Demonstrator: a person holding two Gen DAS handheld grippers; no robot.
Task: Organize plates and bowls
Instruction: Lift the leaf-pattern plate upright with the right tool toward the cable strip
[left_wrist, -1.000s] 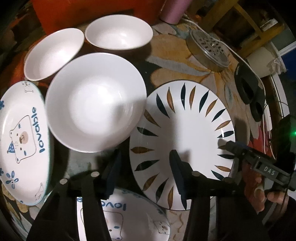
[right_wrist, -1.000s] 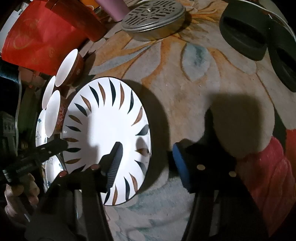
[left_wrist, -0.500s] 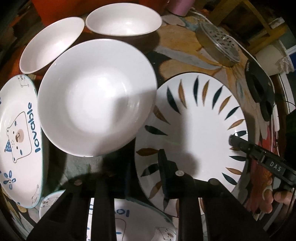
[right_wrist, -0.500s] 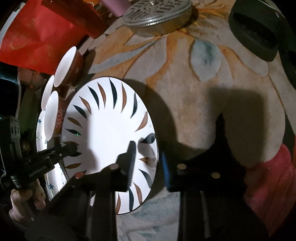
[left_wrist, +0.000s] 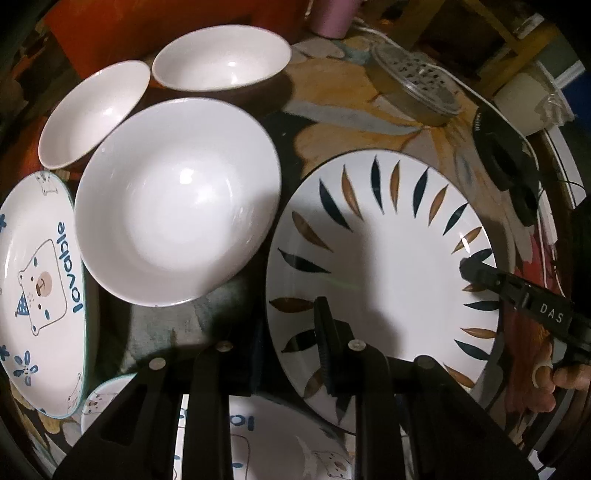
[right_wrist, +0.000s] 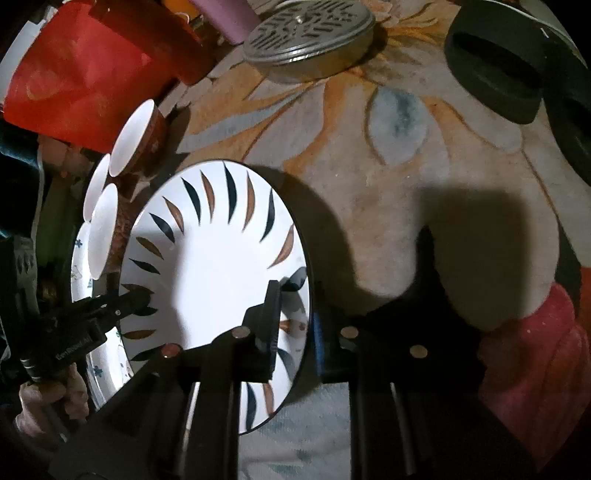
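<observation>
From your left wrist camera, the bench (left_wrist: 343, 122) wears a flower-patterned covering in orange, grey and red, and the room behind it is dim, with a red box and a pink cup (left_wrist: 334, 16) at the far edge. On the bench sit a large white bowl (left_wrist: 177, 201), two smaller white bowls (left_wrist: 221, 59) behind it, two bear plates lettered "lovable" (left_wrist: 37, 288) at the left and bottom, a perforated metal lid (left_wrist: 415, 86) and dark round objects (left_wrist: 508, 162) at the right. The leaf-patterned plate (left_wrist: 384, 258) lies right of the large bowl. Your left gripper (left_wrist: 288, 343) points steeply down, and its jaws have just been closing; they are now clamped on the plate's near-left rim, one finger over the face and one outside the edge. Your right gripper (left_wrist: 517, 295) reaches in from the right, its tip on the plate's far rim, with your right hand (left_wrist: 546, 376) behind it. From your right wrist camera, the same covering fills the view, with the metal lid (right_wrist: 310, 33) and red box at the top and the bowls stacked edge-on at the left. The plate (right_wrist: 218, 266) lies left of centre. Your right gripper (right_wrist: 295, 325) also points steeply down, and its jaws have just been closing too; they now pinch the plate's right rim. Your left gripper (right_wrist: 122, 306) holds the opposite rim.
</observation>
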